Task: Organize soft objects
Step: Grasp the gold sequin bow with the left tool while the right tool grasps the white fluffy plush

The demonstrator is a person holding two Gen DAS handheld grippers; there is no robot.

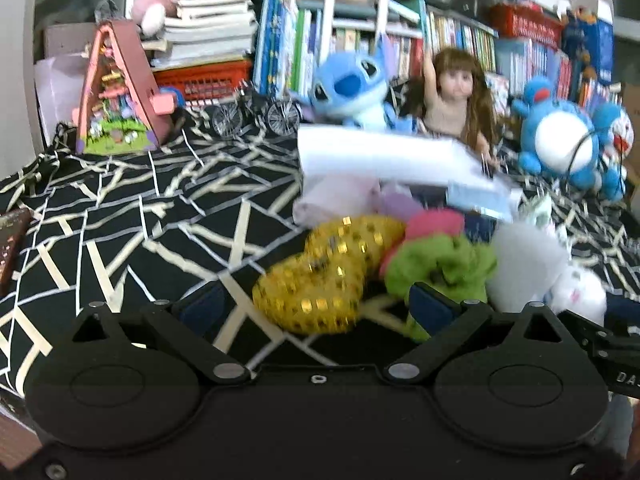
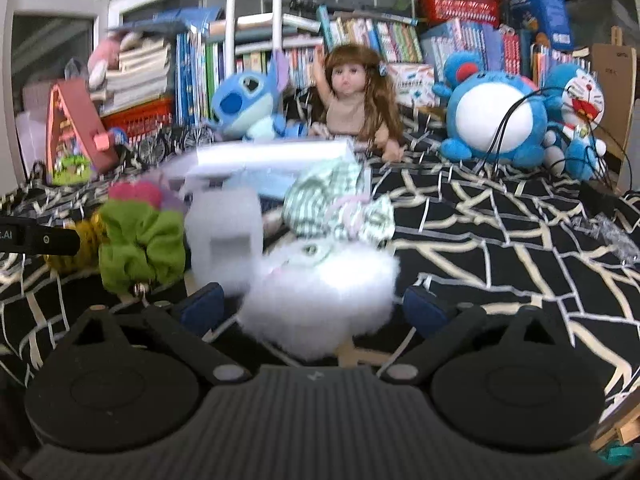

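A pile of soft things lies on the black cloth with pale lines [image 1: 120, 216]. In the left wrist view a gold sequined scrunchie [image 1: 328, 276] lies between the wide-apart fingers of my open left gripper [image 1: 316, 306]. A green scrunchie [image 1: 440, 264] and a pink one [image 1: 434, 220] sit just to its right. In the right wrist view my open right gripper [image 2: 312, 304] straddles a white fluffy piece [image 2: 320, 296], its fingers apart from it. A green-and-white striped scrunchie [image 2: 340, 208] lies behind it, and the green scrunchie [image 2: 140, 244] is to the left. A white box [image 2: 272, 156] stands behind the pile.
Along the back stand a blue Stitch plush [image 2: 244, 104], a doll [image 2: 352, 96], a round blue plush [image 2: 492, 116], a Doraemon toy [image 2: 576, 108] with black cables, a toy house [image 1: 116, 92] and model bicycles [image 1: 252, 114]. Books fill the shelves. My left gripper's edge [image 2: 36, 236] shows at the left.
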